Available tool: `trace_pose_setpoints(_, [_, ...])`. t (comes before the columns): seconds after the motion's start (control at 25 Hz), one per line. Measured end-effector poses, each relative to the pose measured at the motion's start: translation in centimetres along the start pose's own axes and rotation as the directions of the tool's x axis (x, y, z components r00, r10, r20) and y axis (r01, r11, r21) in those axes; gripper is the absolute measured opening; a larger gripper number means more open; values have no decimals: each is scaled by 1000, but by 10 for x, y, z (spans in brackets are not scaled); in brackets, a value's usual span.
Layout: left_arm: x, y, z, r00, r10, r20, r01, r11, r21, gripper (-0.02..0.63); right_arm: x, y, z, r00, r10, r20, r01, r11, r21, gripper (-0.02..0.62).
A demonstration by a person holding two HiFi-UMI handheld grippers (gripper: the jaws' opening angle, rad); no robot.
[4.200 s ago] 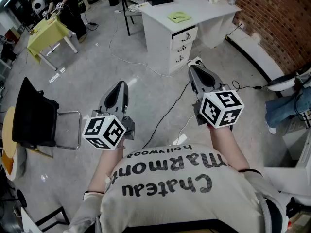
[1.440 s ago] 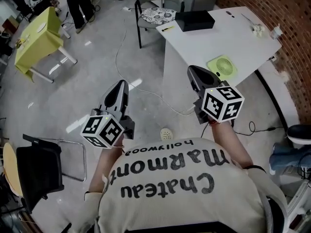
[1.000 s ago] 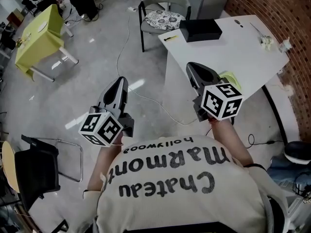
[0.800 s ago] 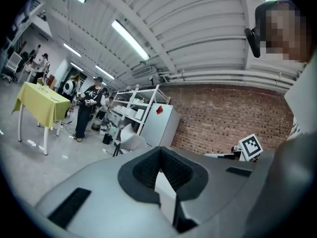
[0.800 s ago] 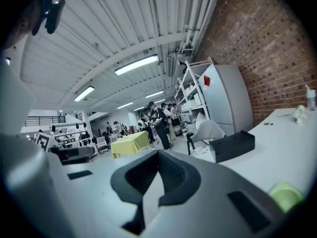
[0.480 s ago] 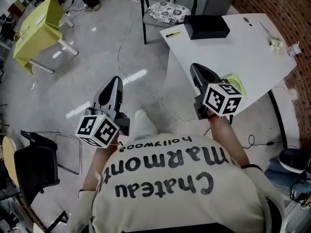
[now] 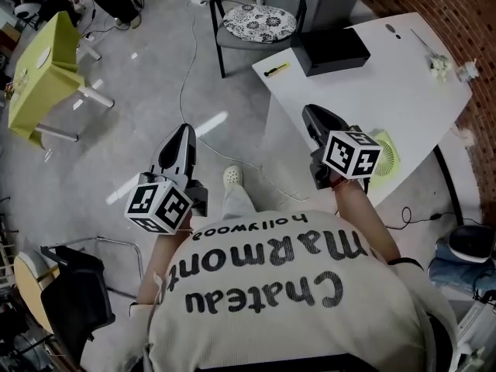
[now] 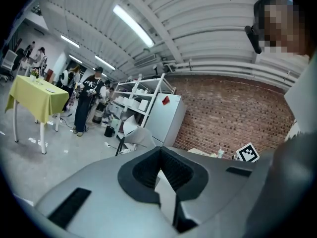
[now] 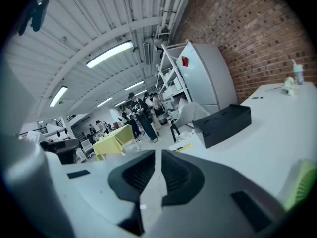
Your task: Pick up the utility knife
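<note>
The utility knife [image 7: 276, 70] is a small yellow and black tool that lies near the left corner of the white table [image 7: 403, 91]; in the right gripper view the knife [image 9: 184, 147] is far ahead of the jaws. My right gripper [image 7: 311, 115] hovers over the table's near edge, well short of the knife. Its jaws have just been opening and stand a slit apart [image 9: 158, 155], with nothing between them. My left gripper [image 7: 184, 130] is held over the floor left of the table, its tips [image 8: 158, 151] touching and empty.
A black box [image 7: 335, 49] sits on the table behind the knife, and a green fan [image 7: 385, 152] lies by my right hand. A chair [image 7: 260, 22] stands beyond the table corner. A cable runs over the floor. A yellow table [image 7: 39, 76] stands at the far left.
The white table has come closer and now lies under my right gripper. Both grippers have advanced toward it and sunk a little. The knife and the black box are nearer.
</note>
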State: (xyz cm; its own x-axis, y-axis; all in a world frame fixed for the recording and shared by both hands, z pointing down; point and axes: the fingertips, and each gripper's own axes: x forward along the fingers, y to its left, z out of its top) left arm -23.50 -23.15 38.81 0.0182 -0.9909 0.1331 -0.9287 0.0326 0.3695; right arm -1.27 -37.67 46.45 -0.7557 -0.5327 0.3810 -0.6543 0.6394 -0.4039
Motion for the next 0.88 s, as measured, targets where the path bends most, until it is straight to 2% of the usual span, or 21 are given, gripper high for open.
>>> trace_pose_setpoints(0.16, [47, 31, 26, 999, -47, -21, 48, 999, 8, 2, 43, -10, 12, 999, -50, -7, 51, 995, 81, 55])
trace_pose_setpoints(0.4, [111, 77, 64, 993, -116, -22, 117, 993, 21, 2, 103, -23, 30, 988, -149, -26, 152, 982, 116, 82])
trace_pose_setpoints(0.68, [156, 132, 84, 989, -150, -21, 150, 989, 16, 2, 154, -39, 34, 962, -271, -43, 275, 948, 162, 99])
trace_pose_setpoints(0.88, [178, 163, 85, 986, -159, -51, 159, 987, -12, 2, 176, -53, 27, 927, -365, -91, 376, 908, 184, 104])
